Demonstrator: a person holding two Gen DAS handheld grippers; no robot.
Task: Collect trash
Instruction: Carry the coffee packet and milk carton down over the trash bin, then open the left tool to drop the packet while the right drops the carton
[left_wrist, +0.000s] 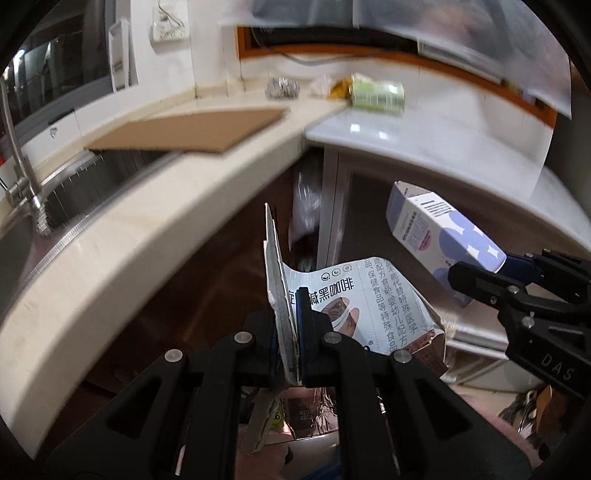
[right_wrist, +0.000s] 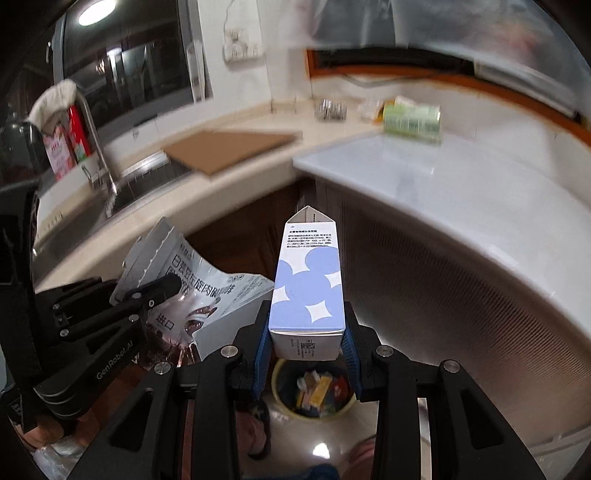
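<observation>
My left gripper sits closest in the left wrist view, its jaws pinched almost together on the edge of a flattened white coffee pouch with black print, which fans out to the right of the fingers. In my other hand, the right gripper is part open, its blue pads pressed against both sides of a white carton with pale blue shapes, held by its base with the folded top pointing away from me. Taking the trash bin as the landmark: it stands on the glossy floor directly under the carton, yellow-rimmed, with coloured wrappers already inside. The pouch hangs up and to the left of the bin, beside the carton and not touching it. Well beyond the bin, up on the white counter, a pale green package lies on its side near the far wall, with some crumpled bits just left of it. Farther left of the bin, a brown board lies partly over the sink, near the tap.
</observation>
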